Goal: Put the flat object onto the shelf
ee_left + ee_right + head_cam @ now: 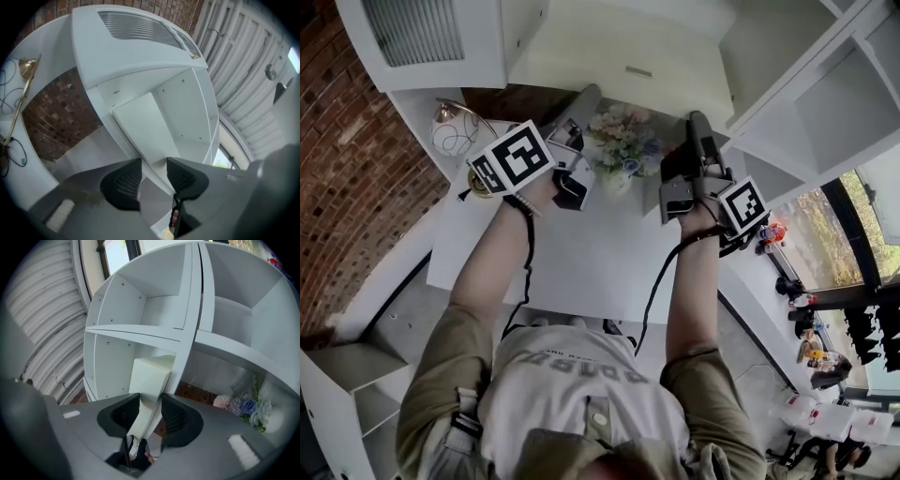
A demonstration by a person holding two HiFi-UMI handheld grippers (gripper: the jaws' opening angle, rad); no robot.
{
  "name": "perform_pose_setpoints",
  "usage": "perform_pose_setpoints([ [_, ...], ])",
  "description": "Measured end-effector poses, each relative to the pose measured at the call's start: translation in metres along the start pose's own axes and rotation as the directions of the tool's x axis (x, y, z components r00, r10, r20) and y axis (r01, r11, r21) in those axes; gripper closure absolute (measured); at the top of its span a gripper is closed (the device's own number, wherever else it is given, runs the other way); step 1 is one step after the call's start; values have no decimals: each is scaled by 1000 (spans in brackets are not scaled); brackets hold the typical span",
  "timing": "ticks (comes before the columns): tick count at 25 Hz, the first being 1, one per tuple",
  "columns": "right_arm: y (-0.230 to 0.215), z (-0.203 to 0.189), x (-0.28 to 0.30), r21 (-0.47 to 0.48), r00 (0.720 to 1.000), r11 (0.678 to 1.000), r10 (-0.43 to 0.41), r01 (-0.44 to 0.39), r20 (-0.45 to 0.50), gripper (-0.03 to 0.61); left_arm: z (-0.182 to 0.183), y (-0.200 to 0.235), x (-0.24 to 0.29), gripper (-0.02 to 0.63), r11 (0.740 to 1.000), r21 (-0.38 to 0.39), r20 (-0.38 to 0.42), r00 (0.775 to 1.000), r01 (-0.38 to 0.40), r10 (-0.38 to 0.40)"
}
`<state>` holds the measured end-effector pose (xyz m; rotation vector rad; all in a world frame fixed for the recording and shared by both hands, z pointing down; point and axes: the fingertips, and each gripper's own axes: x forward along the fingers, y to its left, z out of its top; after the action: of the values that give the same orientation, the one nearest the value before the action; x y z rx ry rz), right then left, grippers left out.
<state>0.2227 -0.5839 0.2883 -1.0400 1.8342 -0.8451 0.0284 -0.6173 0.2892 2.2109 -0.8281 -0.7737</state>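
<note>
The flat cream-white board (pixel 146 380) was off the white table (pixel 581 272), held up in front of the tall white shelf unit (pixel 140 336) and not yet resting on any ledge. In the right gripper view it ran from the jaws toward twelve o'clock, and its far end overlapped the junction where the shelf's dividers cross. Whether it touched them could not be told.

The right gripper (pixel 151 411) was clenched on the board's near end, with both dark ribbed pads flat against its faces. The left gripper (pixel 153 176) looked clamped as well: a white panel edge filled the gap between its pads and ran off toward eleven o'clock, where a louvred cabinet top showed.

In the head view a bunch of pale artificial flowers (pixel 619 141) stood between the two grippers, and a red brick wall (pixel 347 141) lay at nine o'clock.

The board looked stiff and fairly light, since it showed no sag along its length. Its smooth painted faces would probably slide under the pads if the grip eased. With both holds on the near edge, the far end would tend to lever downward — so the holds would best stay spread apart along that edge, each bearing on the broad faces and not on a corner.
</note>
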Motion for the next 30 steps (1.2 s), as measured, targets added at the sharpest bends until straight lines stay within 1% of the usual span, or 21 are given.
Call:
perform_pose_setpoints([
  [8,-1,-1,0,10,1000,1000,-4,4,7,437,0,1,0,437,1000,-1,4,1000,-8,8],
  [10,0,-2,-3,8,1000,1000,6,-6,12,453,2,1,-3,437,1000,8,13,1000,-8,8],
  [12,0,-4,-8,-5,1000,1000,12,-12,16,441,4,-2,-7,437,1000,27,16,1000,-5,5],
  [15,5,-3,-17,-40,999,999,30,-29,34,407,5,-6,-18,436,998,67,15,1000,2,-3],
  [17,10,-3,-24,-79,998,996,41,-38,44,376,8,-9,-28,423,994,109,17,1000,2,-4],
  [20,23,-6,-37,-188,998,982,40,-30,52,374,9,-13,-46,420,978,207,10,1000,-17,16],
  [21,28,-9,-42,-236,998,971,38,-24,54,374,9,-14,-53,420,966,256,5,1000,-29,29],
  [22,33,-11,-46,-286,998,958,34,-17,55,383,9,-15,-60,420,949,312,2,999,-43,44],
  [24,41,-19,-57,-383,998,924,13,11,60,395,9,-18,-75,420,899,433,4,997,-72,78],
  [26,43,-28,-71,-478,997,876,-32,60,68,404,7,-20,-91,420,834,544,8,994,-97,111],
  [28,41,-38,-85,-577,994,810,-83,110,72,421,2,-21,-106,420,758,642,12,989,-120,147],
  [30,38,-48,-96,-657,990,740,-126,141,70,437,-5,-21,-120,436,675,724,20,982,-143,186],
])
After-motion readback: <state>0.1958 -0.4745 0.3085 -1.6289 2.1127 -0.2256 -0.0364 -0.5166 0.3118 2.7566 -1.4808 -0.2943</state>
